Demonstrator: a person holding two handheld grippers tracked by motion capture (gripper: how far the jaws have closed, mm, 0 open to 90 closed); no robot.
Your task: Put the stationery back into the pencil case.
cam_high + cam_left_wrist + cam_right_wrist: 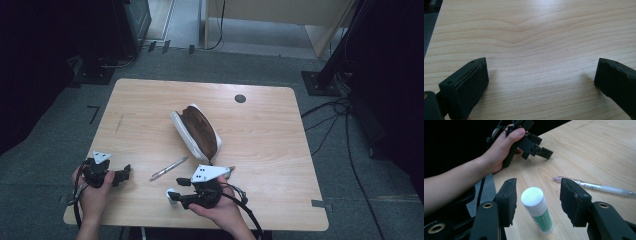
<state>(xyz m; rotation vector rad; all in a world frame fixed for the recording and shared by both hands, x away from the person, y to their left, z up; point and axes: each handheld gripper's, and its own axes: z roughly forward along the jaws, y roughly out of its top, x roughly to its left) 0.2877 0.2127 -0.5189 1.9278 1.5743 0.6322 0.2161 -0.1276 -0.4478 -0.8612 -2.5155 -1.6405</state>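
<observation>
1. One wooden bench (150,100) carries everything.
2. One white pencil case (192,134) with a brown opening lies near its middle.
3. Two grippers: the left gripper (540,75) rests at the near left edge, jaws released and wide over bare wood; the right gripper (536,200) has jaws apart either side of one glue stick (536,210), apparently not pressing it.
4. One pen (168,168) lies between case and grippers.

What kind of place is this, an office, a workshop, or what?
Probably a lab or studio set up for recording: a lone wooden table on grey carpet, loose cables on the floor, and black stands around it.
</observation>
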